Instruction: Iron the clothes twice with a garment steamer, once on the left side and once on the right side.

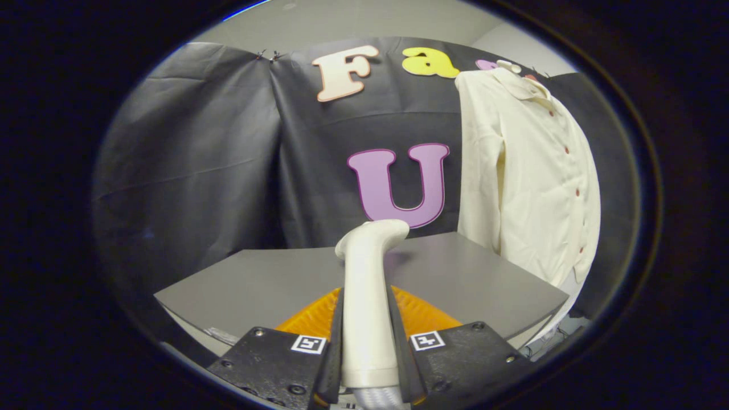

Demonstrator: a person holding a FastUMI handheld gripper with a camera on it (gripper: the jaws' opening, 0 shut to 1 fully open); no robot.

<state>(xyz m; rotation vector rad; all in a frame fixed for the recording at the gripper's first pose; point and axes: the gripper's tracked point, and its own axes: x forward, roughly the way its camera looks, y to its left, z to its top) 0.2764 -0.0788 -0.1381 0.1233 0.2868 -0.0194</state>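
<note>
Clamping the garment steamer (369,296) between both jaws, shirt (527,171) beyond.

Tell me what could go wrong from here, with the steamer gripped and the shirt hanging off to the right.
1. The steamer is held low on its handle between the fingers, so its head could tilt or slip as it swings.
2. The shirt hangs loose beyond the table edge; pressing on it may just push the fabric away.
3. Its lower hem drapes past the table corner and could snag.
</note>
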